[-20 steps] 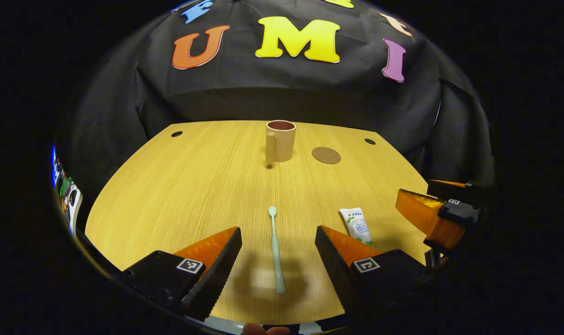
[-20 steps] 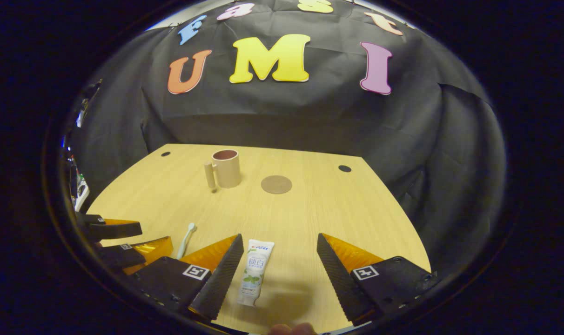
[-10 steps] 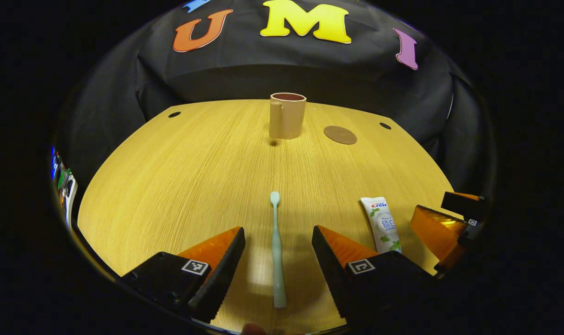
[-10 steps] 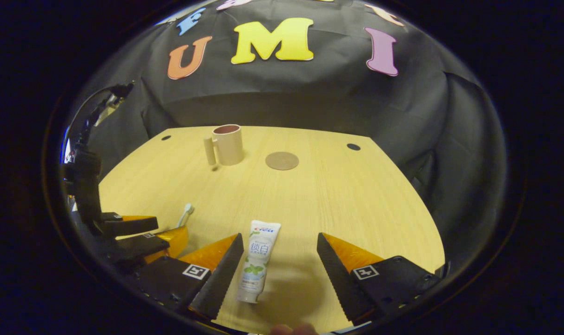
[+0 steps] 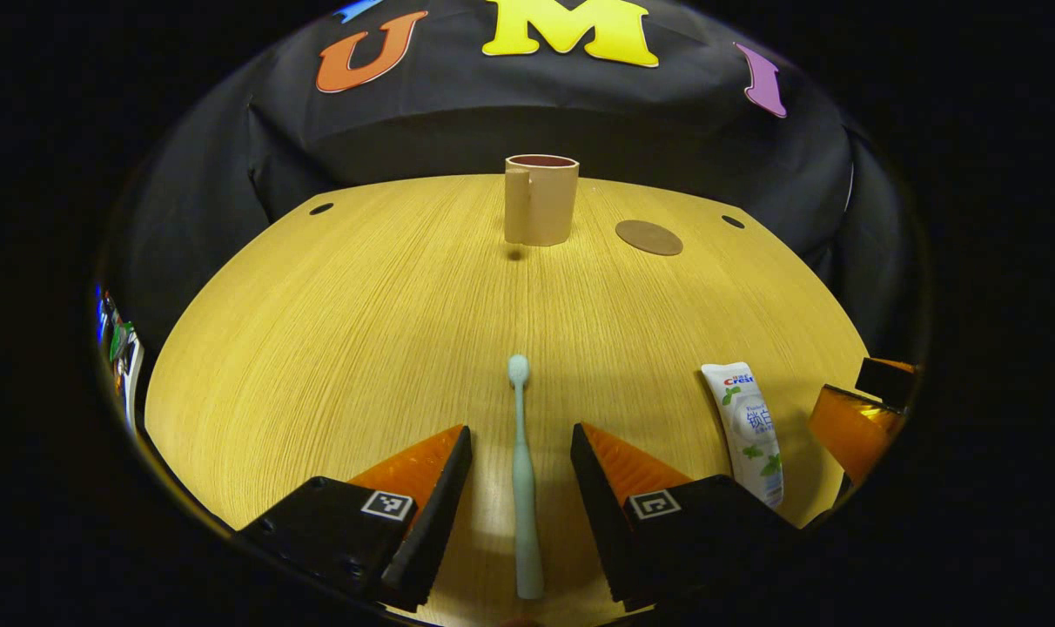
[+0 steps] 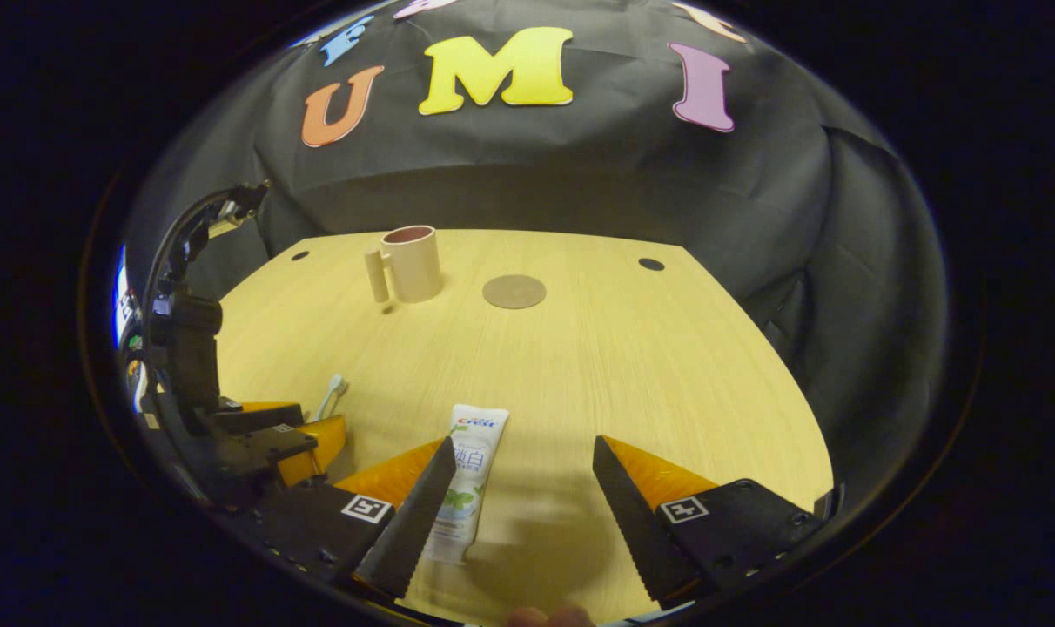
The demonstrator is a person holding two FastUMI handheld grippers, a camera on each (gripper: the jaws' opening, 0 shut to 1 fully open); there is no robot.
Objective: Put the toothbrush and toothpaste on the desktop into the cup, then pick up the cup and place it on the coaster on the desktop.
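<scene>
Fingers of my left gripper stand spread either side of the pale green toothbrush, not touching it. My right gripper gapes too, the white toothpaste lying flat by one finger. Farther off, the tan cup stands upright beside the round coaster; the right gripper view catches its handle side-on

A: How does the left tool sit?
B: Low over the tabletop, its fingers parted, a gap on each side of the toothbrush between them.
A: And the right tool?
B: Also low, spread wider; its left finger overlaps the toothpaste, the other stands well clear.
</scene>
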